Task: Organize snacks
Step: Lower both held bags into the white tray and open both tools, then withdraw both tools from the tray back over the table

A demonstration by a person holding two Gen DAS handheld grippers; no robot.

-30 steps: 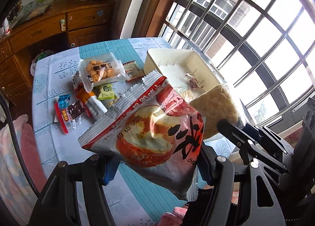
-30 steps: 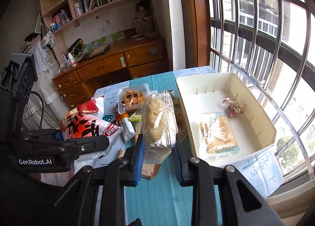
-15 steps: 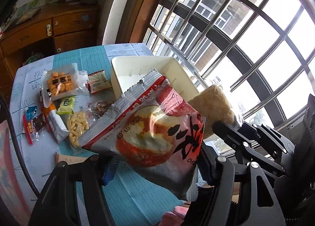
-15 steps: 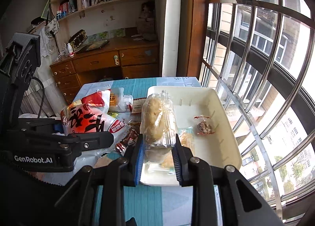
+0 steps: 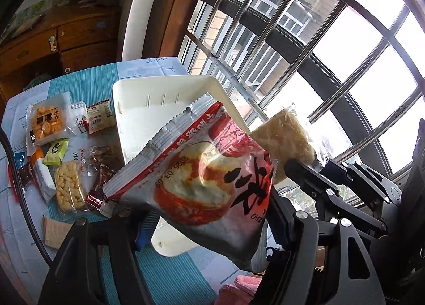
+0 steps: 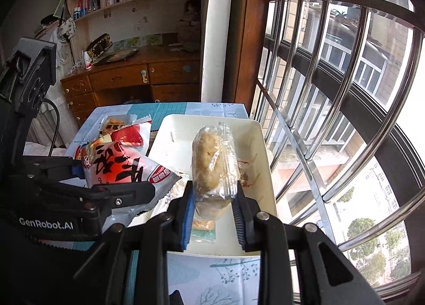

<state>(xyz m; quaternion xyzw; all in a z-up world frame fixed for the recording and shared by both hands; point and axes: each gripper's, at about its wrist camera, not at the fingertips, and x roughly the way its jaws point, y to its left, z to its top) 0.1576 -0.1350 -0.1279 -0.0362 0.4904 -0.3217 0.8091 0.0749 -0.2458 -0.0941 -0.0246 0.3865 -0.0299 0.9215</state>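
My left gripper (image 5: pixel 209 214) holds a red and silver snack bag (image 5: pixel 202 172) by its lower part, above the near left corner of the white tray (image 5: pixel 148 119). Its jaws are opening, with the bag still pressed between the pads. The same bag (image 6: pixel 117 164) shows at the left of the right wrist view. My right gripper (image 6: pixel 214 193) is shut on a beige pastry in clear wrap (image 6: pixel 212 161), upright over the tray's (image 6: pixel 183 129) middle. In the left wrist view that pastry (image 5: pixel 284 140) sticks out to the right of the bag.
Left of the tray lie an orange cracker pack (image 5: pixel 47 119), a small green pack (image 5: pixel 57 148), a yellow corn snack (image 5: pixel 69 188) and a red-and-white packet (image 5: pixel 99 116). Two packets (image 6: pixel 204 228) lie in the tray. Window bars (image 6: pixel 318 119) run along the table's right side.
Both grippers have carried their packs sideways toward the window. They were over the loose snacks and tablecloth and now hang over the tray.
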